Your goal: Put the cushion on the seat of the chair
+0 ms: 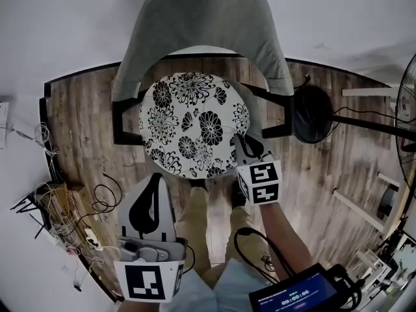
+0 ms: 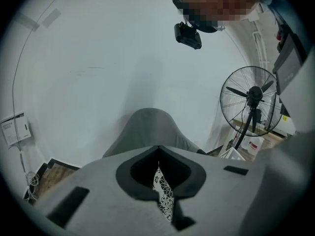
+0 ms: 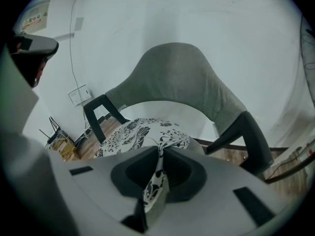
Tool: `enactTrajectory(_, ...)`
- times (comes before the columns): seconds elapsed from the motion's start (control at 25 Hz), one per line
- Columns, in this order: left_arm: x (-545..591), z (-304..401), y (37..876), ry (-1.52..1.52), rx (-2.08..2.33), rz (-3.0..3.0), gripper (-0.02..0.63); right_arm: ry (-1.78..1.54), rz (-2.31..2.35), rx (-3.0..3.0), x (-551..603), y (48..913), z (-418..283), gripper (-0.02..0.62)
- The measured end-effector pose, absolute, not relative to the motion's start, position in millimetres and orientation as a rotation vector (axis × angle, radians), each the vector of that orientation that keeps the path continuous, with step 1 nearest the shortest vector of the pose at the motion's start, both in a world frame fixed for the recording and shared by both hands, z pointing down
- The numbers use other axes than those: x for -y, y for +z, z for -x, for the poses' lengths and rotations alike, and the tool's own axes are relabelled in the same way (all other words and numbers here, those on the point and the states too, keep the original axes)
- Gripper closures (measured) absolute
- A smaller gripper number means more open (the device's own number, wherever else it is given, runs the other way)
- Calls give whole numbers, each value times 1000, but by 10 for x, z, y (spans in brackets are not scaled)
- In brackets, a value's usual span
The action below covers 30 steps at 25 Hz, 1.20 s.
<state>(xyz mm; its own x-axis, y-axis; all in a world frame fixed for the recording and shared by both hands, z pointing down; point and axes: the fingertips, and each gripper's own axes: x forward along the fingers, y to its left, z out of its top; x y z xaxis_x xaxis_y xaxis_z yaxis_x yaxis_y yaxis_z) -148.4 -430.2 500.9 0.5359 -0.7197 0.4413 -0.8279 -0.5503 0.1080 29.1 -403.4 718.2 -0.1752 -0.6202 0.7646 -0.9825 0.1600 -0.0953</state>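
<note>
Left tongs (image 1: 158, 177) pinch cushion (image 1: 195, 125) rim, 7 o'clock | right tongs (image 1: 242, 140) pinch it, 4 o'clock | cushion on chair (image 1: 201, 18) seat

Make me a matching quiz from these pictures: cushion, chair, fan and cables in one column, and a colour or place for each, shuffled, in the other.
1. cushion
2. chair
3. fan
4. cables

A. grey back, dark arms
B. heaped on the floor at the head view's left
C. white with black flowers
D. stands at the head view's right, beside the chair

Pairs: 1-C, 2-A, 3-D, 4-B.
</note>
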Motion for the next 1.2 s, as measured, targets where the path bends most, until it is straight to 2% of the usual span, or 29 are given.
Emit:
enactTrajectory(0.36, 4135, 1228, 5179, 548, 1194, -2502, 597, 927, -1548, 1805, 3779, 7614, -540, 526)
enactTrajectory(0.6, 3989, 1112, 5300, 569, 1145, -2523, 597, 1032, -1576, 1742, 3503, 8010, -675, 435)
enactTrajectory(0.88, 3879, 910, 5325, 555, 1108, -2543, 597, 1073, -1589, 1700, 3303, 8192, -812, 436)
enactTrajectory(1.2, 3754, 721, 4975, 487, 1150, -2602, 597, 970, -1630, 1845, 3371, 7470, -751, 445)
